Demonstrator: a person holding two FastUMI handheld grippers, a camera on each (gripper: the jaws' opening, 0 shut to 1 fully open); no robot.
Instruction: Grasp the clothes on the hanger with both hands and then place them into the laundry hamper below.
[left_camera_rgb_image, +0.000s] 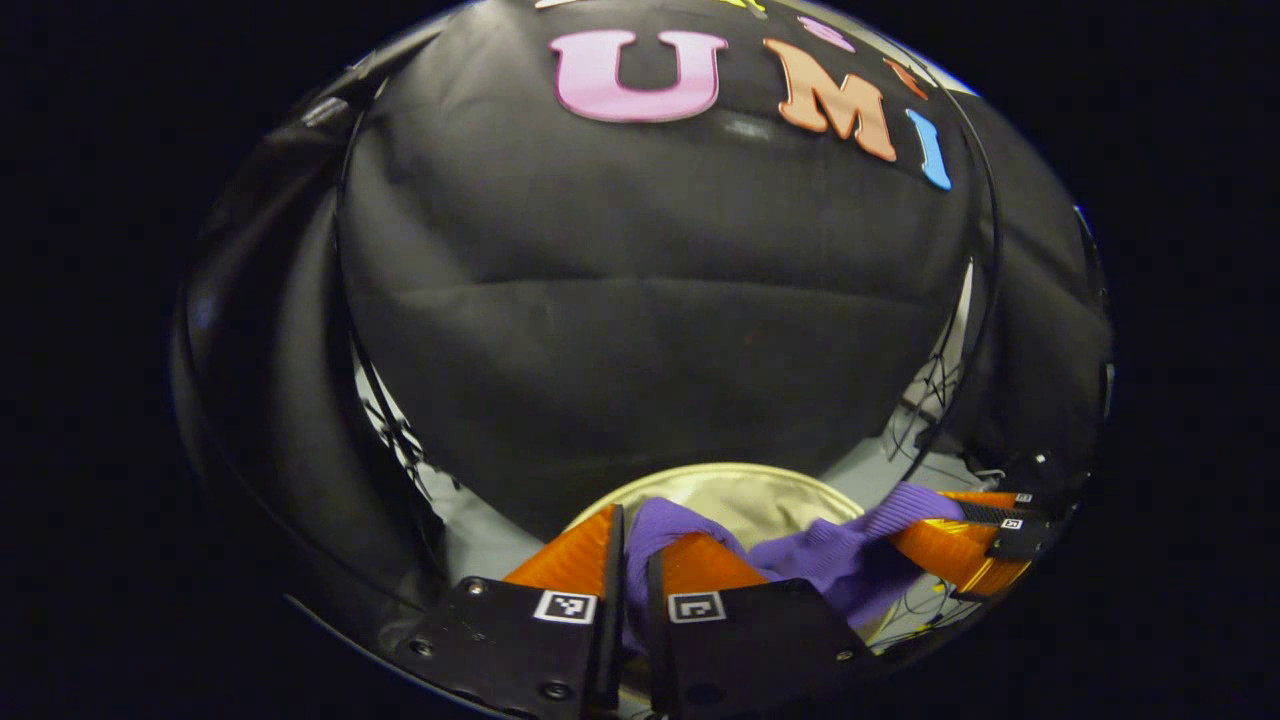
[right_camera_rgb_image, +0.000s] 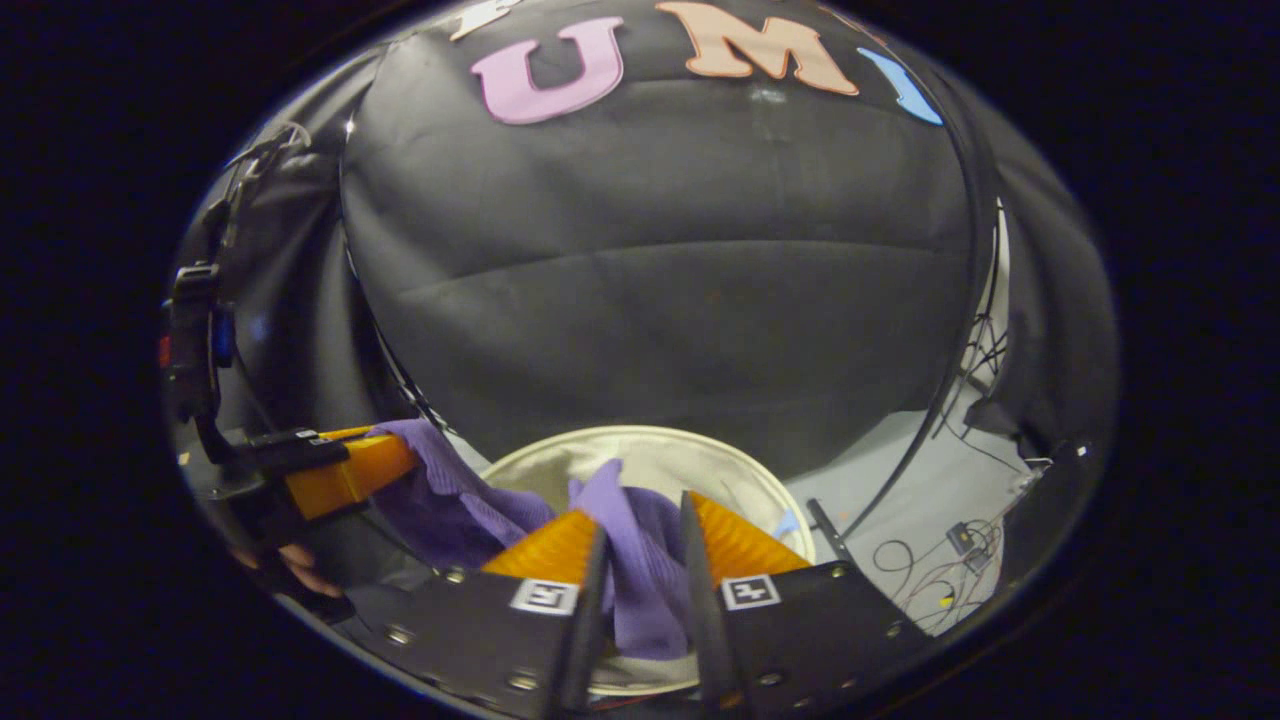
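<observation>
A purple knit garment (left_camera_rgb_image: 820, 555) hangs stretched between my two grippers, above the round cream laundry hamper (left_camera_rgb_image: 745, 495). In the left gripper view my left gripper (left_camera_rgb_image: 632, 545) is shut on one end of the cloth, and the right gripper (left_camera_rgb_image: 985, 535) holds the other end at the right. In the right gripper view my right gripper (right_camera_rgb_image: 640, 540) is shut on a fold of the purple garment (right_camera_rgb_image: 630, 560), with the hamper (right_camera_rgb_image: 660, 450) just beyond and below it. The left gripper (right_camera_rgb_image: 345, 470) grips the cloth at the left there.
The black cloth wall stands close behind the hamper. A pale floor (right_camera_rgb_image: 920, 500) with loose cables (right_camera_rgb_image: 950, 560) lies to the right. A thin black frame pole (right_camera_rgb_image: 985, 300) runs down the right side. Fingers of a hand (right_camera_rgb_image: 300, 570) show under the left gripper.
</observation>
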